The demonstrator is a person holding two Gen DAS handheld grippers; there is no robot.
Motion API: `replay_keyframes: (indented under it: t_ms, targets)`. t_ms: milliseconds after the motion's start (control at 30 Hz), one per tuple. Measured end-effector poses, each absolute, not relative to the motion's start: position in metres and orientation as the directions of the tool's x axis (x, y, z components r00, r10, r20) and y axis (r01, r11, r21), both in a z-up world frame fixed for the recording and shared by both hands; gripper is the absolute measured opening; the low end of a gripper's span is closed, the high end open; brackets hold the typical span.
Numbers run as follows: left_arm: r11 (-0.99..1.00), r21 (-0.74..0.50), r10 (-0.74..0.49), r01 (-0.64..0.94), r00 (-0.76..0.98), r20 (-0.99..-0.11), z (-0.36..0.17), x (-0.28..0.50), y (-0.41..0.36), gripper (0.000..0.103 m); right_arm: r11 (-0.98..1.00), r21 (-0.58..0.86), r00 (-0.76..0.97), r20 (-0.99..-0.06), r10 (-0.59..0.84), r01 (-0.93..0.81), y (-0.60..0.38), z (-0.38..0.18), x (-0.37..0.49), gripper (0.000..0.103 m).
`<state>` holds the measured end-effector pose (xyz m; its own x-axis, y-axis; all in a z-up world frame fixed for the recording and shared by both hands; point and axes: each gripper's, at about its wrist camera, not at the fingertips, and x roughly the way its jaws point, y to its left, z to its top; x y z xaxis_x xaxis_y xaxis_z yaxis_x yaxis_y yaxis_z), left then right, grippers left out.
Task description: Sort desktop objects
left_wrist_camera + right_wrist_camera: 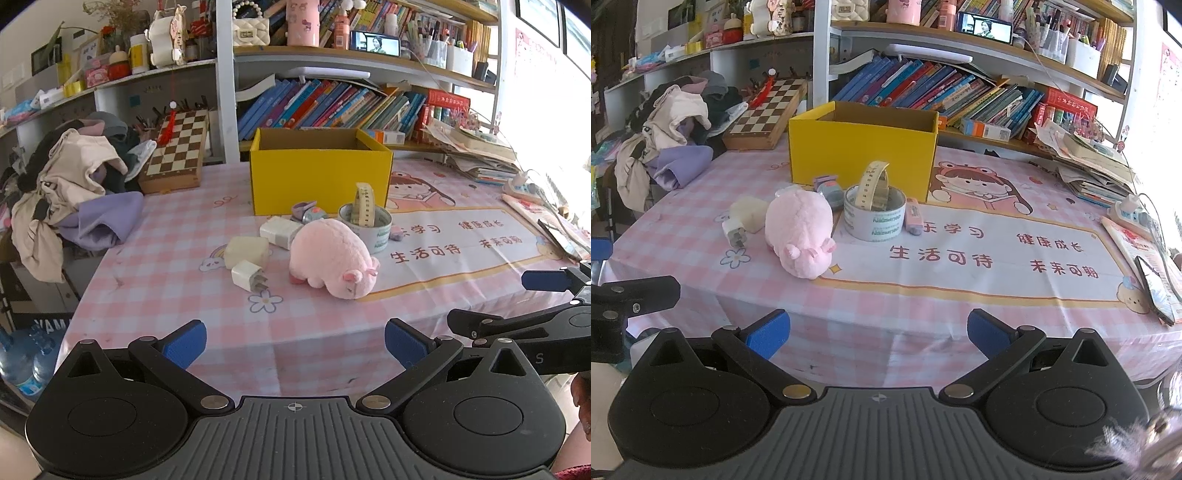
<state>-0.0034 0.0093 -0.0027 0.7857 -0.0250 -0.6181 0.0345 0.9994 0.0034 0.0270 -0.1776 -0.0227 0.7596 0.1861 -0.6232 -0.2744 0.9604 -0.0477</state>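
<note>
Lying pink plush pig point(334, 257), fluffy

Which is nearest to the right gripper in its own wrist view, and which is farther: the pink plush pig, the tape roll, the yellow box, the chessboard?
From the right gripper:
1. Pink plush pig, ahead, to the left.
2. Tape roll, just behind the pig, near the centre.
3. Yellow box, behind the roll.
4. Chessboard, far back on the left.

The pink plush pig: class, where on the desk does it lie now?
In both views the pink plush pig lies on the checked cloth in front of the yellow box, between the white chargers and the tape roll.
</note>
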Motion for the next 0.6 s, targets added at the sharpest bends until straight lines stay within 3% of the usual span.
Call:
replay_keyframes:
  t_ms: [600]
  targets:
    - [0.999,0.022,-0.019,0.042,0.781,-0.625,-0.0037,-0.0037,0.007,0.103,0.959,-0.051,0.758,-0.625,0.188,-0.279,-0.1741,-0.0207,0.0253,0.103]
